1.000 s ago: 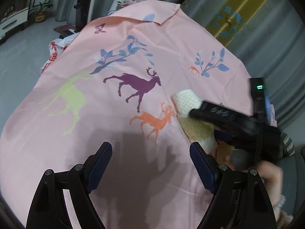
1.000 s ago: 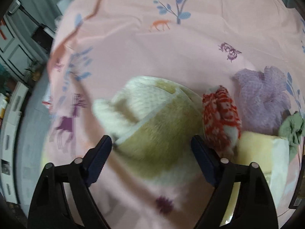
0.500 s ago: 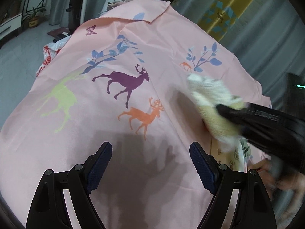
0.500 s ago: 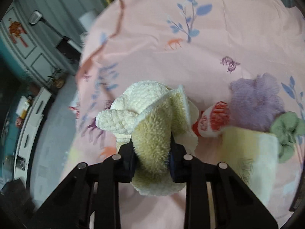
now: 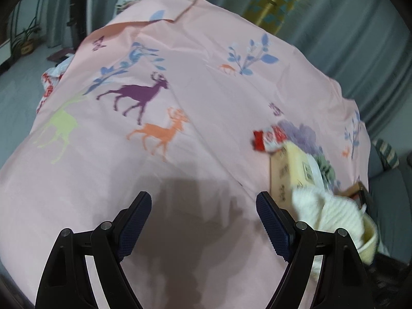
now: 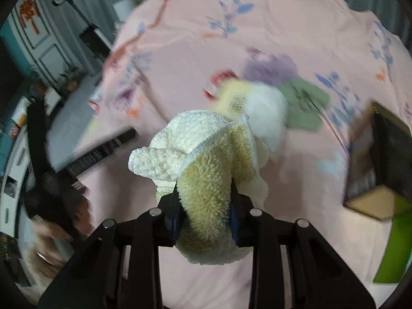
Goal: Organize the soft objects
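My right gripper [image 6: 206, 211] is shut on a fluffy cream-and-yellow cloth [image 6: 203, 159] and holds it above the pink deer-print sheet [image 6: 296, 38]. The same cloth shows at the lower right of the left wrist view [image 5: 332, 213]. My left gripper [image 5: 203, 221] is open and empty over the sheet [image 5: 180, 82]. Other soft items lie on the sheet: a red-and-white one [image 5: 270, 139], a purple one [image 5: 301, 134] and a green one [image 6: 303, 105]. A pale yellow pack [image 5: 296, 170] lies among them.
A cardboard box [image 6: 381, 162] with a dark inside stands at the right edge of the right wrist view, with a bright green thing [image 6: 391, 252] below it. Grey curtains [image 5: 347, 25] hang behind the sheet. Floor and furniture lie off to the left.
My right gripper closed on the cream cloth, lifted it off the sheet and carried it to the right, towards the box. My left gripper stayed open over the sheet.
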Demonstrator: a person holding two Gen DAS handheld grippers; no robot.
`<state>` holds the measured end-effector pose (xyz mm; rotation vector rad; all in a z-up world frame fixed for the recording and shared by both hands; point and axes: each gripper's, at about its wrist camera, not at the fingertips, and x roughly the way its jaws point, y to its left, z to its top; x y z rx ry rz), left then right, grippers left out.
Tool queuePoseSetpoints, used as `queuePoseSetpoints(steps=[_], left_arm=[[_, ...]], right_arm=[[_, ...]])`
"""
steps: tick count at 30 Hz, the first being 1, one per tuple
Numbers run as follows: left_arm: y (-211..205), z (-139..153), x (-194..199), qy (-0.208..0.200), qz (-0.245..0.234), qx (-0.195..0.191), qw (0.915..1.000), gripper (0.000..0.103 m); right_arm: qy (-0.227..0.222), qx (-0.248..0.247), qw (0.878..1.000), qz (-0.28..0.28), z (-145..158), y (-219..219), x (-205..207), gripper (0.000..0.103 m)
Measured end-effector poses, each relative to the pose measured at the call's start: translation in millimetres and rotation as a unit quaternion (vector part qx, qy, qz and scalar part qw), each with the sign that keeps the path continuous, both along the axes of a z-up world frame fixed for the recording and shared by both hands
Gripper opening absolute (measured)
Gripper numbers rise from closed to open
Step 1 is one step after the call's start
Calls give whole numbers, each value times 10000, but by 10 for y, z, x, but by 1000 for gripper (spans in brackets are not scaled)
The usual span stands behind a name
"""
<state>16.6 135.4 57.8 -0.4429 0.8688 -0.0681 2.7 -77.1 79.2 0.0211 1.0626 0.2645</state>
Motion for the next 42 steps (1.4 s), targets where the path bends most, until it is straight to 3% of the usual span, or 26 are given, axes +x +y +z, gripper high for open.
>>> queuePoseSetpoints(steps=[5, 8, 11, 13, 16, 21, 29, 34, 40, 42], left_arm=[[-300, -30, -53, 53, -492, -1, 9988, 84], [-477, -24, -108, 36, -833, 10, 9965, 84], [-623, -22, -146, 57, -1249, -301, 9917, 84], [-711, -25, -179, 66, -1534, -555, 9866, 84], [-918, -32, -232, 123, -2049, -655, 9765, 84], [-1239, -107, -312, 294, -2620, -621, 9626, 84], [-1345, -232, -277, 523, -2710, -704, 9586, 84], [-1367, -253, -289, 503, -2728, -728, 9580, 84], [-1512, -251, -302, 429, -2892, -695, 9538, 75], [-1532, -241, -321, 390, -2975, -732, 9511, 66]], right_arm=[[409, 24, 9978, -512, -382, -330, -23, 39], [576, 160, 9954, -751, -465, -440, 15, 57], [479, 515, 9936, -879, -378, -574, -7, 79], [336, 719, 9915, -1030, -305, -681, -21, 84], [242, 927, 9868, -1306, -256, -843, -48, 84], [524, 1213, 9799, -1495, -351, -974, -56, 85], [1089, 1720, 9661, -1588, -607, -927, -20, 85], [1070, 1714, 9675, -1519, -618, -846, -13, 62], [1059, 1714, 9714, -1258, -643, -702, 32, 58], [1062, 1826, 9703, -1176, -643, -677, 33, 51]])
